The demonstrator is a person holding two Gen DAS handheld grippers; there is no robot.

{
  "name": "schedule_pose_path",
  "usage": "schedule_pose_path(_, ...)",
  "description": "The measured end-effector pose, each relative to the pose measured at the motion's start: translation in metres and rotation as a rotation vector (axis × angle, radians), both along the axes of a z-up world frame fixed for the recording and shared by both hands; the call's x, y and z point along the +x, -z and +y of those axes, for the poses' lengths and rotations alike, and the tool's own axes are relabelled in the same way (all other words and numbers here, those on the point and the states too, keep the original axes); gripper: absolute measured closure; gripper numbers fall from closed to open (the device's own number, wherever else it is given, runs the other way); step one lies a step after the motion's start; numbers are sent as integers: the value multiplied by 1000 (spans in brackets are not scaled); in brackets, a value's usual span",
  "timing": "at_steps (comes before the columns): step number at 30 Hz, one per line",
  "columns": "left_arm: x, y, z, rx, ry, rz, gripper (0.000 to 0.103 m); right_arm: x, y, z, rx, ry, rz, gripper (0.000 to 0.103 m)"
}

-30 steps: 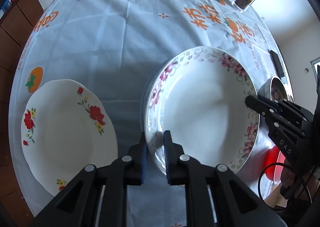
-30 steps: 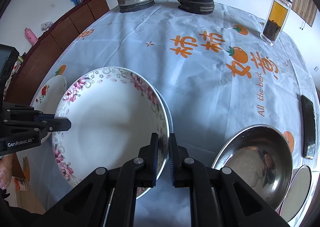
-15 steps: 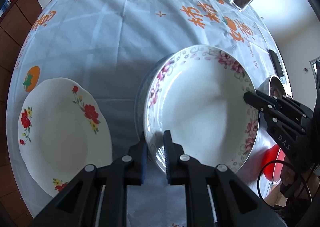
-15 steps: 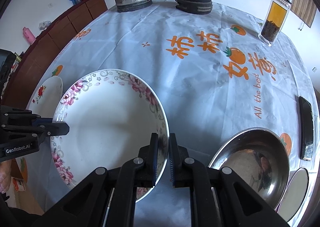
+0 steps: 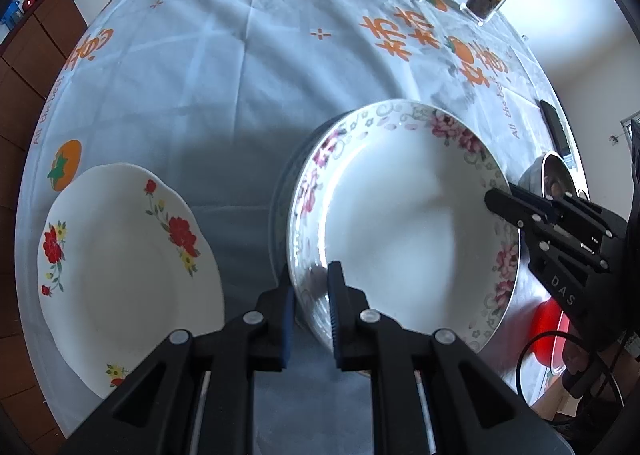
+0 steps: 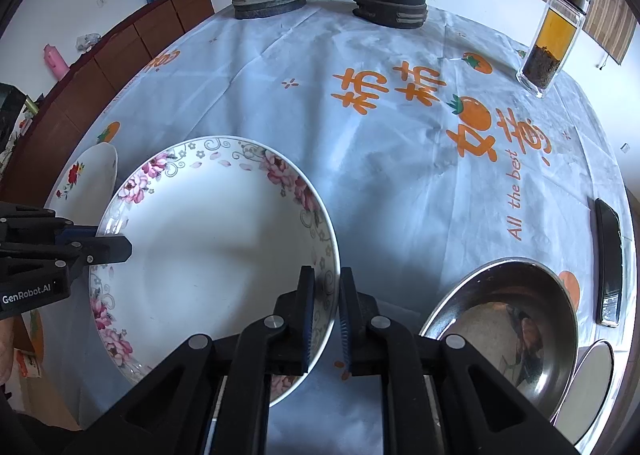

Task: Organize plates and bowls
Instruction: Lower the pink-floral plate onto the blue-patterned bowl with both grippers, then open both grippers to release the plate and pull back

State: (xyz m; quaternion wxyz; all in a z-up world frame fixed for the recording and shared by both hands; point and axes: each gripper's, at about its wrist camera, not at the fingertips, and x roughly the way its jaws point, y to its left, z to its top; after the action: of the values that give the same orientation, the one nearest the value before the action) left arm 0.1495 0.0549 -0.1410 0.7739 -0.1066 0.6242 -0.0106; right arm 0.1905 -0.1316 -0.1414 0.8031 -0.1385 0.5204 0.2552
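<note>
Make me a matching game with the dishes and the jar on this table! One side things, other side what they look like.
Things:
1. pink-flowered plate
2. red-flowered plate
3. steel bowl
4. glass jar

Looks:
A. shiny metal, empty
B. clamped at its rim by both grippers
C. yellow on top, dark at the bottom
D. lying free on the cloth, untouched

Pairs: 1-B, 2-D, 3-A, 4-C
</note>
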Motion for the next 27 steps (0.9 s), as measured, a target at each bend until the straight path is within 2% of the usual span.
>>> schedule_pose_path(22,0,3,8,-53,-15,-39,92,1,3,-1,11,12,-20,91)
schedule_pose_path(27,-3,0,4,-17,-5,-47,91,1,4,-2,13,7,-12,91)
